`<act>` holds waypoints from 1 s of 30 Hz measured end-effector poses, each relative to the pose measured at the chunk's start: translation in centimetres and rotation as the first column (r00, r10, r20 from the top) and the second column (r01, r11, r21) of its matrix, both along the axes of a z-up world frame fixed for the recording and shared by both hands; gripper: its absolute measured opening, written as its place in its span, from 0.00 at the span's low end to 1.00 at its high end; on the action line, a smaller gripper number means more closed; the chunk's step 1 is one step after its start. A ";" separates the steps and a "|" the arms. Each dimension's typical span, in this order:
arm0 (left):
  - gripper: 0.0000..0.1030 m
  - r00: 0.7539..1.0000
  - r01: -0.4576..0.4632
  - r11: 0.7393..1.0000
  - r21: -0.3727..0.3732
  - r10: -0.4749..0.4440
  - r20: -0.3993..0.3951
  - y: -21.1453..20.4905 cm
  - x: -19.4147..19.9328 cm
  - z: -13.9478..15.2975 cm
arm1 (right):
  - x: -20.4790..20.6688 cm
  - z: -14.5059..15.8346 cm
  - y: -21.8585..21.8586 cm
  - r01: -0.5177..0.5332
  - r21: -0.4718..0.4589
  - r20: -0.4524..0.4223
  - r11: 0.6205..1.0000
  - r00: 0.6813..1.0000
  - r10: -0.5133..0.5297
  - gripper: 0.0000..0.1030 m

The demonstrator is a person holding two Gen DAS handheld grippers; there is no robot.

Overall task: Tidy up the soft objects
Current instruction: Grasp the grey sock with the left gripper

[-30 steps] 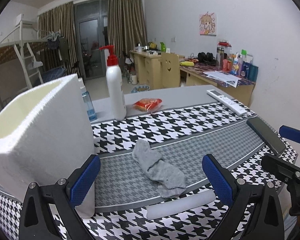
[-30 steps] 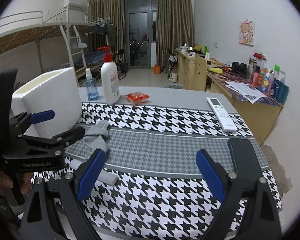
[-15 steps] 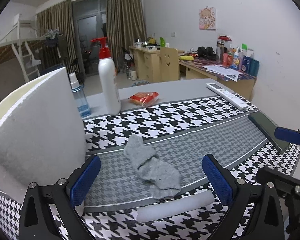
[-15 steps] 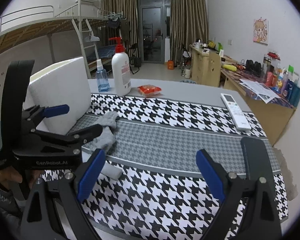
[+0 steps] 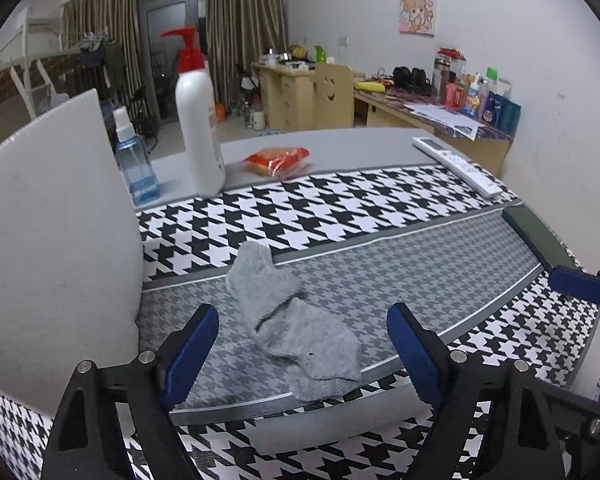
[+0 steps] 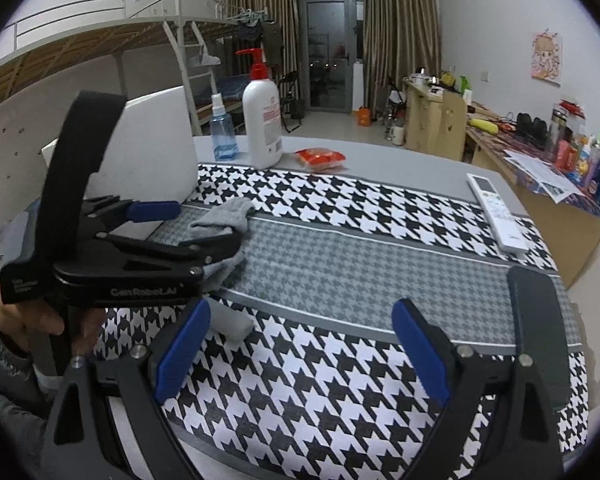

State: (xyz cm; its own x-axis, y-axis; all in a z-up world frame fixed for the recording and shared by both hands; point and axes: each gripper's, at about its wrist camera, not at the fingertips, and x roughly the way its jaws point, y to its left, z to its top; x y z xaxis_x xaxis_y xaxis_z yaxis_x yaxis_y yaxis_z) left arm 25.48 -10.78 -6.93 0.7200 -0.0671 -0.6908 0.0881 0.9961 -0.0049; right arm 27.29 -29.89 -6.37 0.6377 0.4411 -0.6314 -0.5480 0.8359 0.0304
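Note:
A crumpled grey sock (image 5: 296,320) lies on the grey band of the houndstooth cloth, just right of a white foam box (image 5: 56,240). My left gripper (image 5: 302,352) is open, low over the sock's near end, its blue pads either side of it. The right wrist view shows the sock (image 6: 224,220), the box (image 6: 156,152) and a white rolled cloth (image 6: 232,322) partly hidden behind the left gripper (image 6: 176,224). My right gripper (image 6: 300,348) is open and empty over the cloth's near edge.
A white pump bottle (image 5: 198,128), a blue spray bottle (image 5: 134,164) and a red packet (image 5: 278,158) stand at the table's back. A white remote (image 5: 458,166) and a dark phone (image 5: 538,236) lie at the right edge.
My left gripper has moved down and forward onto the sock; the box top and the white roll have left its view. The right gripper has shifted slightly closer to the left one.

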 end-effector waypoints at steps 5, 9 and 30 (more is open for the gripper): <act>0.80 0.999 0.001 1.000 -0.014 -0.002 -0.049 0.3 0.6 -1.1 | 0.5 -0.5 0.1 -0.029 0.011 -0.031 1.000 0.999 0.030 0.92; 0.73 0.998 0.011 1.000 0.006 -0.010 -0.066 0.6 0.9 -1.7 | 0.6 -1.0 0.8 -0.066 0.004 -0.045 0.998 0.997 0.067 0.92; 0.29 0.995 0.078 0.993 -0.084 -0.084 -0.061 2.8 0.4 -1.9 | 0.3 -3.1 5.0 -0.265 -0.108 -0.059 0.958 0.964 0.260 0.83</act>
